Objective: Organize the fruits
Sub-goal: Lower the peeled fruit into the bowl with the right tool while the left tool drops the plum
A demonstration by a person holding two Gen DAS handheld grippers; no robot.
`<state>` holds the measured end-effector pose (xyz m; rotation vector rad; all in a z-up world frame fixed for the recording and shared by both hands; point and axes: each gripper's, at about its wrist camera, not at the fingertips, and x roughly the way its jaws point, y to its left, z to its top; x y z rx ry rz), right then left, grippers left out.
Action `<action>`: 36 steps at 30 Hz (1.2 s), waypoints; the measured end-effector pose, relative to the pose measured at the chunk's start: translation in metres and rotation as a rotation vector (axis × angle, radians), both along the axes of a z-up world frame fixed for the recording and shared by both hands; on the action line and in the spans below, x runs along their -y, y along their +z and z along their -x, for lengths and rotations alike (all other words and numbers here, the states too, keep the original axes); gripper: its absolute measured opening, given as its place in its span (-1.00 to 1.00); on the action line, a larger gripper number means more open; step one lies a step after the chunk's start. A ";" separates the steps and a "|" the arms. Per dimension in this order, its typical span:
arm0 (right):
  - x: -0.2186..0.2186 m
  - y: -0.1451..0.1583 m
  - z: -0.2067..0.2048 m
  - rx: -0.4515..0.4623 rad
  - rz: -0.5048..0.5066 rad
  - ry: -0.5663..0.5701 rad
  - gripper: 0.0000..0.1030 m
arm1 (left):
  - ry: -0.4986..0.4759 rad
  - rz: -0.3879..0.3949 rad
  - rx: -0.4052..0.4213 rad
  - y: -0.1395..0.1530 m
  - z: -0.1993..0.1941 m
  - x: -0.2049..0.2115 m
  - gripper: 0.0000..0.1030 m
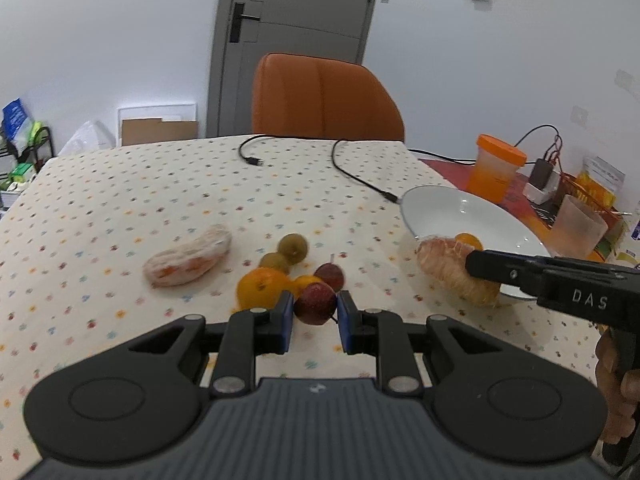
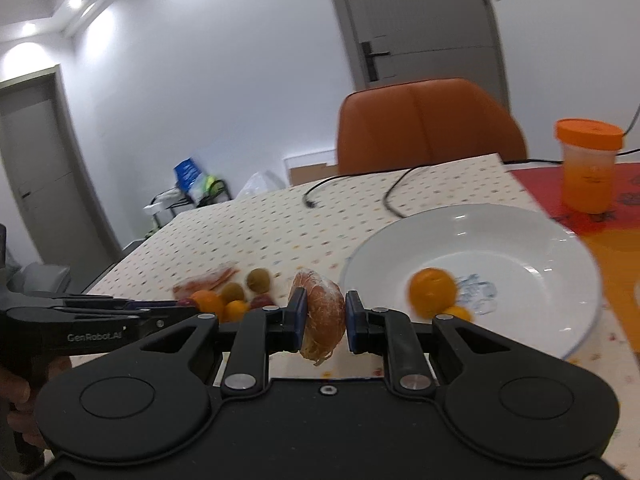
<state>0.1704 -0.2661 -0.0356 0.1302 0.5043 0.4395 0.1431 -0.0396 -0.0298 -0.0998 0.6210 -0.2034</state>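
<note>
Claws clamp fruit: left claw [image 1: 315, 314] dark-red plum [image 1: 316, 303], right claw [image 2: 322, 322] film-wrapped orange segment [image 2: 323, 317].

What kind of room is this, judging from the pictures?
Probably a dining area in a home: a table with a dotted cream tablecloth, an orange padded chair pushed up to it, a grey interior door behind, and a white ceramic plate holding fruit.

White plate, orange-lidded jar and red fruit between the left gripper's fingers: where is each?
White plate [image 2: 520, 232], right wrist view, bare inner wall.
Orange-lidded jar [image 2: 588, 176], right wrist view, body.
Red fruit [image 1: 315, 303], left wrist view, front face.
</note>
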 end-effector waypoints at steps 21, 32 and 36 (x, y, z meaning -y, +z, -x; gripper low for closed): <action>0.078 -0.007 0.008 0.011 -0.042 -0.192 -0.64 | -0.141 -0.055 0.019 0.004 -0.025 0.066 -0.58; 0.108 -0.004 0.004 0.041 -0.041 -0.251 -0.64 | -0.169 -0.082 0.032 0.007 -0.038 0.090 -0.58; 0.110 -0.006 0.000 0.045 -0.049 -0.258 -0.63 | -0.175 -0.094 0.040 0.010 -0.042 0.096 -0.58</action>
